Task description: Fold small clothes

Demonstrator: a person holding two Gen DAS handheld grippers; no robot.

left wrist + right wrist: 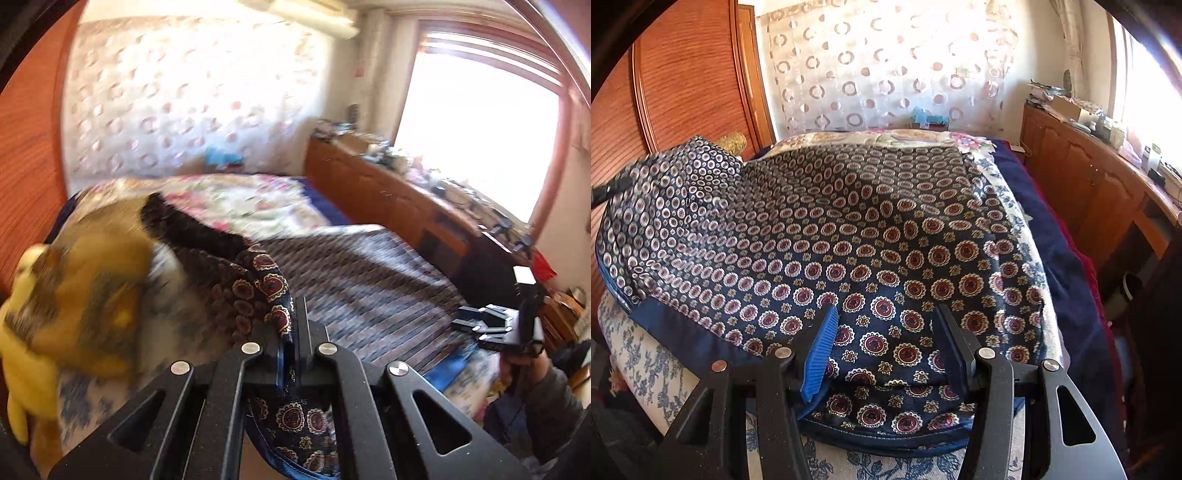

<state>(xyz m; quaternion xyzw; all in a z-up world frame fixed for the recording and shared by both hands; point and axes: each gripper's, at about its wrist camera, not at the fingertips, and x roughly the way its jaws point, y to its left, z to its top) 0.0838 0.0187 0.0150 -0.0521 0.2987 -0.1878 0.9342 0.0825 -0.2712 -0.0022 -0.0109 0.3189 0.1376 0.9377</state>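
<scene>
Patterned navy cloth [871,236] lies spread over the bed [646,362], its left corner lifted. Left gripper [295,332] is clamped on that blue-trimmed edge, presumably to carry it across for a fold. Right gripper [886,354] stands parted over the near hem, pads not pressing, likely ready to anchor it.

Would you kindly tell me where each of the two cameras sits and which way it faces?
Left wrist: on the left gripper, shut on a fold of the patterned cloth, facing across the bed toward the window; the right gripper and a sleeve show.
Right wrist: on the right gripper, open over the patterned cloth, facing the curtain.
Shared: cloth, bed, wooden cabinet.
</scene>
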